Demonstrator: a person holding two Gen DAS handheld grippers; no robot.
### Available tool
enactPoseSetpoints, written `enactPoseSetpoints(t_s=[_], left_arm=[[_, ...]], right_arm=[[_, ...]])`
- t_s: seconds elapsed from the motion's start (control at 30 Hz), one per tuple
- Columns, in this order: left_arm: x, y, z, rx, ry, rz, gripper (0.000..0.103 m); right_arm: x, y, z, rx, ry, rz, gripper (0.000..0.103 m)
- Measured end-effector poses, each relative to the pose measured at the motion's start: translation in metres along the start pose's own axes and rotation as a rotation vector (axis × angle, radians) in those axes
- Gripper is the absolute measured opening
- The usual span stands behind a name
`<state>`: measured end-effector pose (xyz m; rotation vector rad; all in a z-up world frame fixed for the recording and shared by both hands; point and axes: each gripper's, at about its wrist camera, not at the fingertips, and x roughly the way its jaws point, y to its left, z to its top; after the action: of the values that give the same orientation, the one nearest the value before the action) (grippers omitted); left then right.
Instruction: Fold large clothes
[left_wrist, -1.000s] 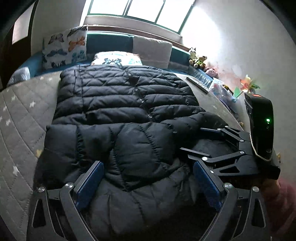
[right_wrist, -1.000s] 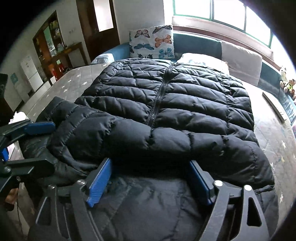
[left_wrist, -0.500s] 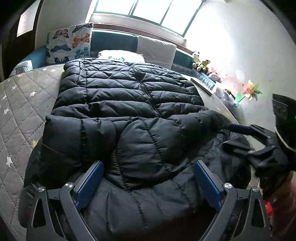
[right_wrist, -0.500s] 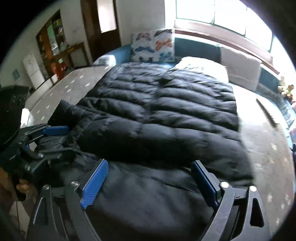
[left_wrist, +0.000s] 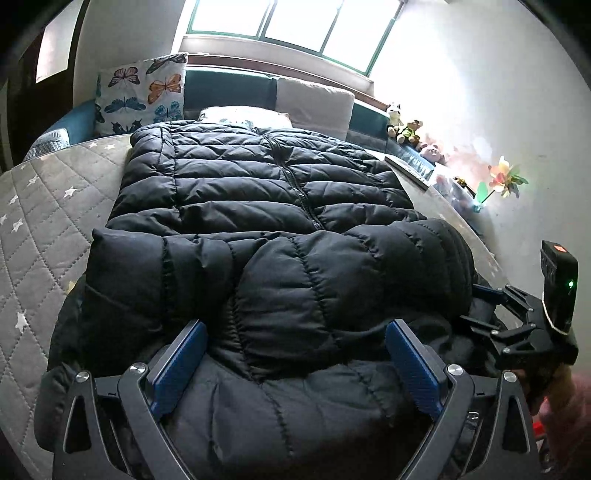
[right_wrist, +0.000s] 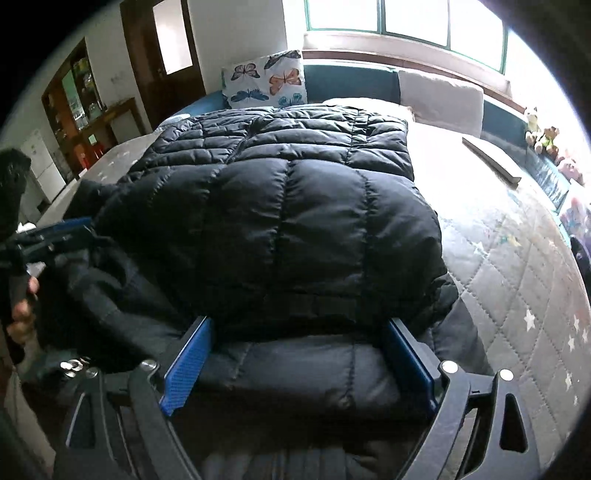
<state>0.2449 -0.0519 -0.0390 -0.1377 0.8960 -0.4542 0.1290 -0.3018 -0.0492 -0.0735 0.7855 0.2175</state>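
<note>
no readable text, labels, brands or numbers anywhere

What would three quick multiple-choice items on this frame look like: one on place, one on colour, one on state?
1. Where does the butterfly pillow stand?
A. at the head of the bed, beyond the jacket
B. on top of the jacket
C. on the floor

2. What colour is the puffer jacket?
A. red
B. black
C. white

3. How does the right hand-held gripper stand?
A. shut on the pillow
B. shut with nothing in it
C. open, jaws wide apart over the jacket's near edge

Answers:
1. A: both views show it propped against the teal backrest, past the jacket's far edge.
2. B: the quilted fabric is black in both views.
3. C: its blue pads stand far apart either side of the fabric and do not pinch it.
</note>
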Motion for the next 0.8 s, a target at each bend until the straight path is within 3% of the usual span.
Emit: enactPoseSetpoints(t_s=[0.2, 0.37, 0.6, 0.8], left_arm=[[0.000, 0.001, -0.005, 0.014, -0.019, 0.004, 0.103], [0.000, 0.001, -0.006, 0.013, -0.034, 0.003, 0.103], [-0.002, 0.004, -0.008, 0.005, -0.046, -0.014, 0.103], [-0.001, 0.004, -0.010, 0.015, -0.056, -0.008, 0.103]], right_arm=[[-0.014, -0.003, 0.011, -0.025, 0.022, 0.010, 0.100], [-0.034, 0.010, 0.044, -0.033, -0.040, 0.036, 0.100], [0.006, 0.050, 0.079, -0.076, -0.025, 0.060, 0.100], [0.048, 0.070, 0.072, -0.142, 0.062, -0.025, 0.102]])
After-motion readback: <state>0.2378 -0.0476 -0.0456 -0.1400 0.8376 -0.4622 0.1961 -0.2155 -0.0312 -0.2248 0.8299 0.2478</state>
